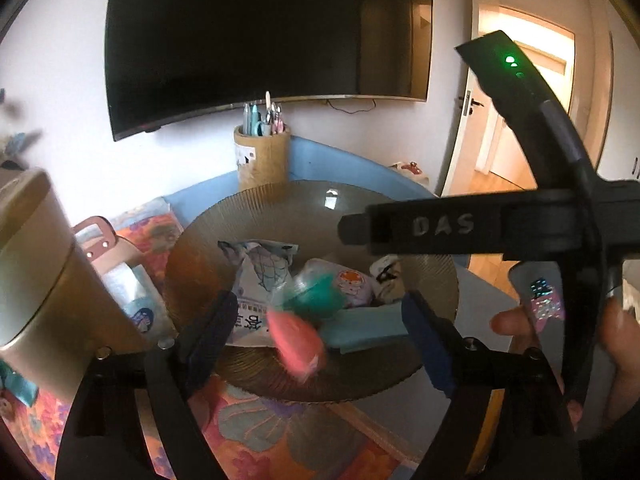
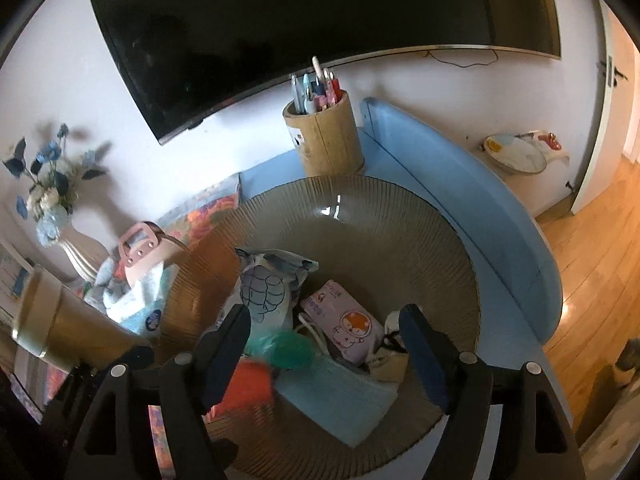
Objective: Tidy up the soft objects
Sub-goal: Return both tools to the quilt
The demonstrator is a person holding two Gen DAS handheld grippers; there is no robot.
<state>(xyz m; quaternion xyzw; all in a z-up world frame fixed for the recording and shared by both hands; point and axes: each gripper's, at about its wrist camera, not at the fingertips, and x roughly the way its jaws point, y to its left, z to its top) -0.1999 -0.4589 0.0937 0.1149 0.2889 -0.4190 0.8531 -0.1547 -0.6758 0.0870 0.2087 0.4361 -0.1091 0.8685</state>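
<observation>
A wall-mounted television [image 2: 320, 20] fills the twelve o'clock region of both views. Below it, a ribbed glass bowl [image 2: 360, 216] sits on the table and holds the soft objects. A bamboo pen holder [image 2: 326, 140] stands just beyond the bowl's rim at twelve o'clock, and a vase of blue flowers [image 2: 52, 200] stands at nine o'clock.

Inside the bowl, a white patterned pouch [image 2: 266, 296] lies at ten o'clock, a light blue cloth [image 2: 344, 396] at five o'clock, and a pink tissue pack [image 2: 348, 328] near the centre. A blurred carrot-shaped soft toy [image 1: 296, 336], orange with a green top, is at about seven o'clock in the bowl; whether it rests or is in mid-air cannot be told.

The left gripper [image 1: 316, 328] hangs above the bowl with its tongs spread, pinching nothing. The right gripper [image 2: 324, 344] is likewise spread wide and holds nothing.
</observation>
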